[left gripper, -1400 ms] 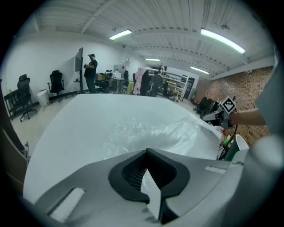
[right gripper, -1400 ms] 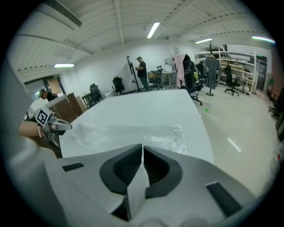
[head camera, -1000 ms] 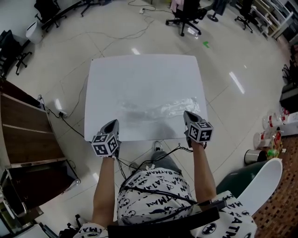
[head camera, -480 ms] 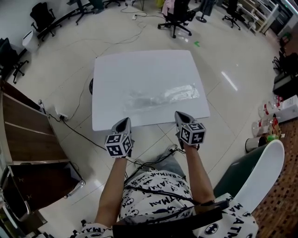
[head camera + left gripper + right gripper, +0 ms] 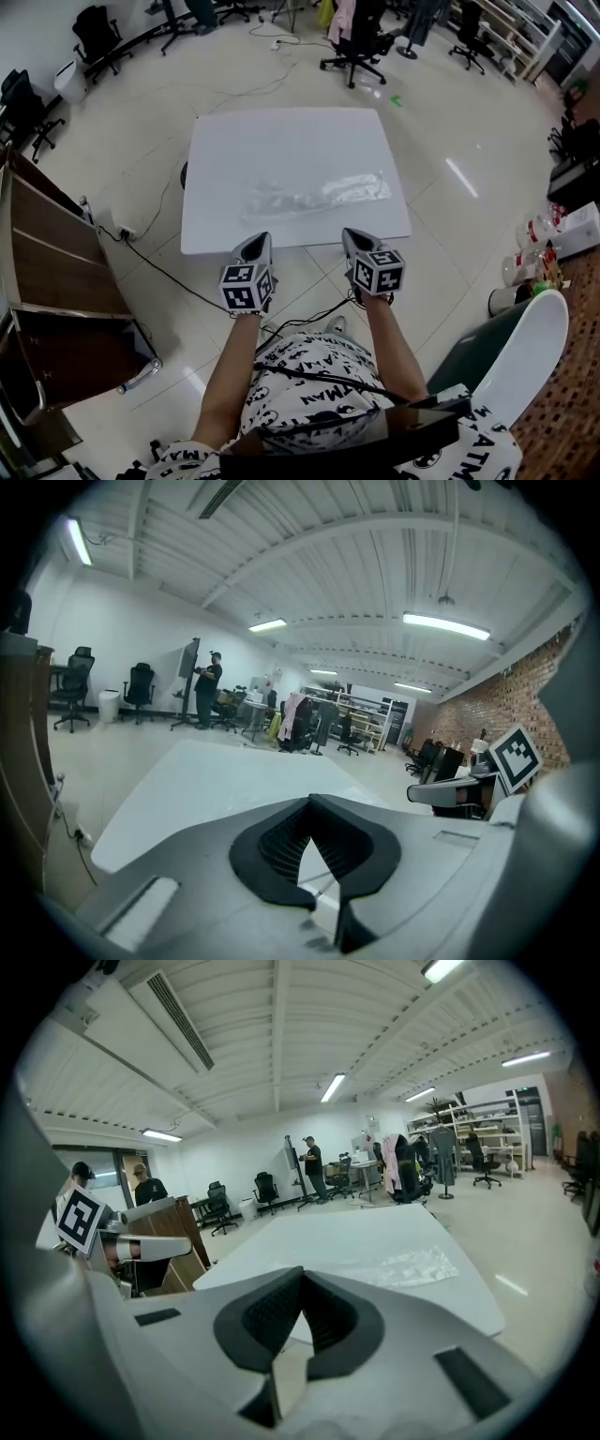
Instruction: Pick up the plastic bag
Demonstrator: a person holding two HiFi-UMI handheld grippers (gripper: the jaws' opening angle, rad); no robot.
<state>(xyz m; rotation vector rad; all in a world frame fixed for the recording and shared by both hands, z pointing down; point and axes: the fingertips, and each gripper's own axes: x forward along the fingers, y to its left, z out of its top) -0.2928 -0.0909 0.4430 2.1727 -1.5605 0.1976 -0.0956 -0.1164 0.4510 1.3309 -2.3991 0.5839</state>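
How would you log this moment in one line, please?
clear plastic bag: flat on white table, untouched | left gripper: shut, empty | right gripper: shut, empty

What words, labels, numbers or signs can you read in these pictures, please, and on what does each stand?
"BATMAN": printed over and over on the person's shirt.
Square black-and-white markers, no letters: on the cubes of the left gripper and the right gripper.
Labels on the bottles at the right: too small to read.
Plastic bag: no print to be seen.
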